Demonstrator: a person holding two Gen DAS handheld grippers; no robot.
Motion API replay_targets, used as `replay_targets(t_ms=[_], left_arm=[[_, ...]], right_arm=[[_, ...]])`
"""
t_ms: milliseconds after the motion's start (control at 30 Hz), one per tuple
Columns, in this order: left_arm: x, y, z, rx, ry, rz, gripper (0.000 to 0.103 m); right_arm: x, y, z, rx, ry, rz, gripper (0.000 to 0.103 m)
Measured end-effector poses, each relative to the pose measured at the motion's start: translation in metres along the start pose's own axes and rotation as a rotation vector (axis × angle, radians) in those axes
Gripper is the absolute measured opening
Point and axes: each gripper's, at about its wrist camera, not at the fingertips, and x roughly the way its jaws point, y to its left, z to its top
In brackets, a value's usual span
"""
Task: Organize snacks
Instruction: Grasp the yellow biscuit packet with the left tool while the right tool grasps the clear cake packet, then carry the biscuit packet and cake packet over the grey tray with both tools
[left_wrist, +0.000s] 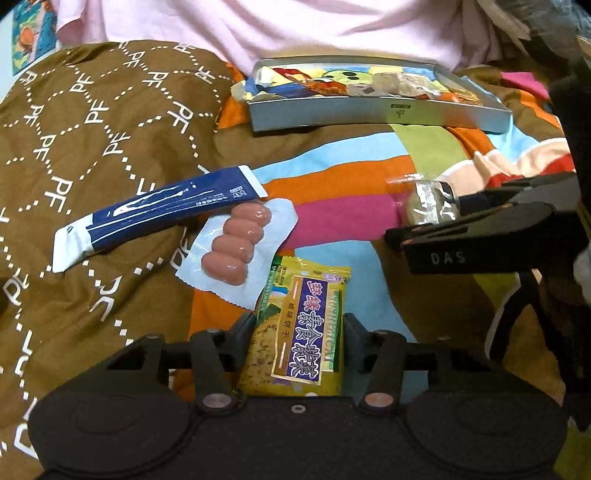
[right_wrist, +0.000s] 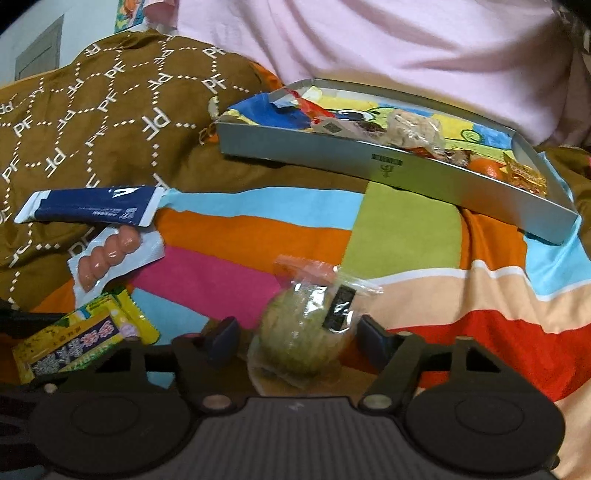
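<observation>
Two snacks sit between jaws on the striped bedspread (right_wrist: 258, 236): the left hand-held gripper (left_wrist: 299, 325) clamps a yellow cracker packet (left_wrist: 303, 328), while the right hand-held gripper (right_wrist: 295, 332) brackets a wrapped green pastry (right_wrist: 303, 332), its pads not visibly pressing. Near the far edge lies a grey snack tray (right_wrist: 388, 166).

left wrist: low, close | right wrist: same | shared: tray (left_wrist: 373, 110)
</observation>
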Motion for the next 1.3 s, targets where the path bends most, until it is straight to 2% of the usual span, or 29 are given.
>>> replay_targets(t_ms=[67, 367, 567, 800, 1033, 1300], left_arm=[[0.0, 0.0, 0.002, -0.041, 0.006, 0.002, 0.052], [0.001, -0.003, 0.01, -0.235, 0.0, -0.004, 0.05], [0.0, -0.015, 0.016, -0.264, -0.002, 0.012, 0.049], [-0.009, -0.032, 0.027, -0.294, -0.013, 0.016, 0.049], [-0.017, -0.038, 0.043, -0.324, -0.037, 0.033, 0.049], [-0.023, -0.044, 0.062, -0.34, -0.07, 0.044, 0.05]], right_arm=[[-0.001, 0.002, 0.001, -0.006, 0.001, 0.008, 0.058], [-0.01, -0.004, 0.003, 0.028, 0.016, 0.035, 0.055], [-0.027, -0.019, 0.01, 0.076, -0.024, 0.037, 0.055], [-0.045, -0.028, 0.014, 0.071, -0.078, 0.013, 0.055], [-0.059, -0.053, 0.016, 0.186, -0.121, 0.021, 0.055], [-0.067, -0.062, 0.018, 0.224, -0.174, 0.008, 0.055]])
